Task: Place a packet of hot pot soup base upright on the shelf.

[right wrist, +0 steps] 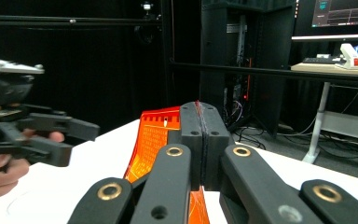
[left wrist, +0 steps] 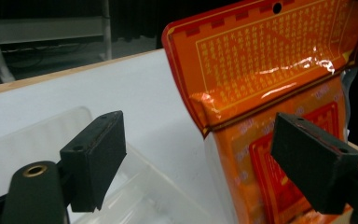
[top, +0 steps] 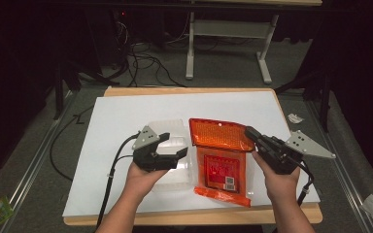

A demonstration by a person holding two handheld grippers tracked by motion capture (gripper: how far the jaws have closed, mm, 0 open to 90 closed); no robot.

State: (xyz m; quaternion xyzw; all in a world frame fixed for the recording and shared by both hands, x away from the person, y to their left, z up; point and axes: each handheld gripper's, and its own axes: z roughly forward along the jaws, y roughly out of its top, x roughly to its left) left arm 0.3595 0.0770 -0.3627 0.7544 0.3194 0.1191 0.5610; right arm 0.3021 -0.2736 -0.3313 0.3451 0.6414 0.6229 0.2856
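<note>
High view shows us at the desk [top: 126,104], near its front edge and midway along it, with an orange packet [top: 222,160] lying beside a clear plastic tray [top: 172,141]. Our right hand-held gripper [top: 250,133] is clamped on the packet's upper flap, lifting that edge; the right gripper view shows its jaws pressed together on orange film. Our left hand-held gripper [top: 175,146] hovers above the tray, jaws spread wide and empty. We judge the step to be opening the packet; next the left should close on the packet's body to pull against the flap.
</note>
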